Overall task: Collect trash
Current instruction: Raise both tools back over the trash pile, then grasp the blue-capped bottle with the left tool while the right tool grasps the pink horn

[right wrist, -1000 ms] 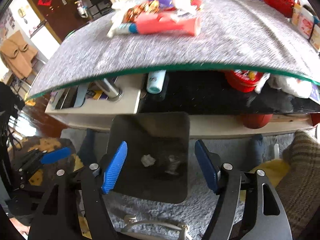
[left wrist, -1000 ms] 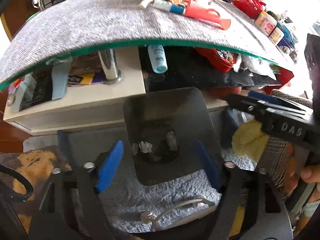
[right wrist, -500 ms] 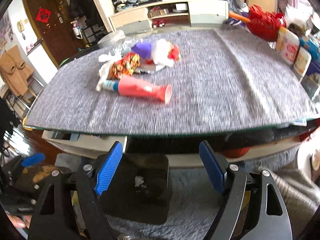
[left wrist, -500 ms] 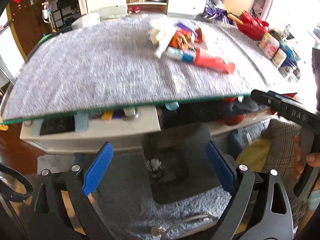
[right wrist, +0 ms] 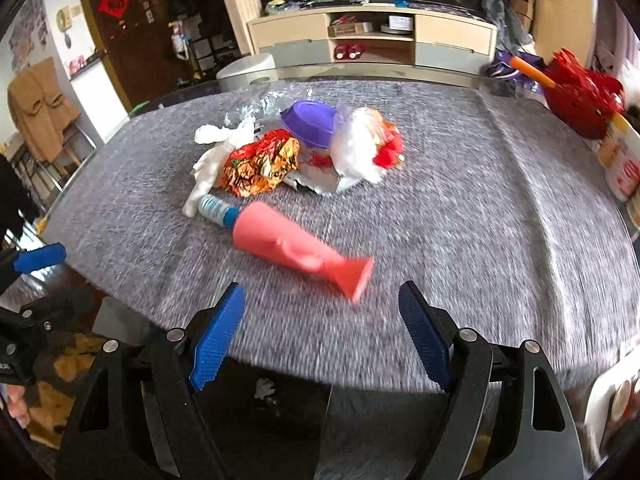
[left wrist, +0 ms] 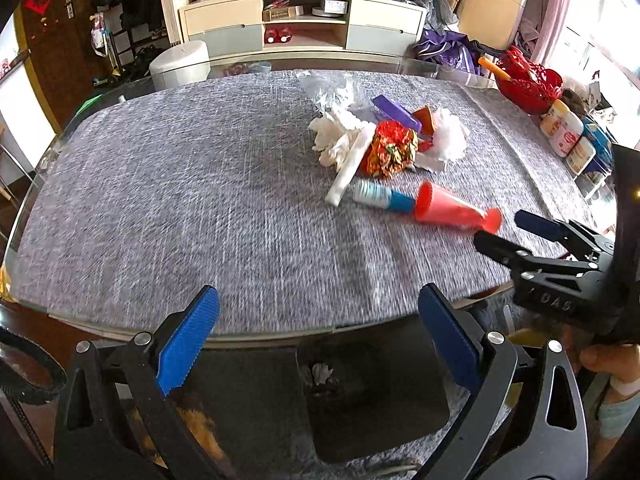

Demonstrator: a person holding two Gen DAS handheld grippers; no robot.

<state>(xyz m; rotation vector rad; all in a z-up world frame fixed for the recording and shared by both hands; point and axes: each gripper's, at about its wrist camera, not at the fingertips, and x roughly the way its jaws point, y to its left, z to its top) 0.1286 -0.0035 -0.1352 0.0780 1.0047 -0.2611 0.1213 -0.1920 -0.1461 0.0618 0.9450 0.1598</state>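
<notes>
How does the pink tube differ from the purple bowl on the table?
The pink tube is long and tapered, lying flat; the purple bowl is round and tipped on its side. The tube lies apart at the pile's near edge, closest to the right gripper; the bowl sits among the wrappers farther back. Both rest on the grey mat, uncollected.
</notes>
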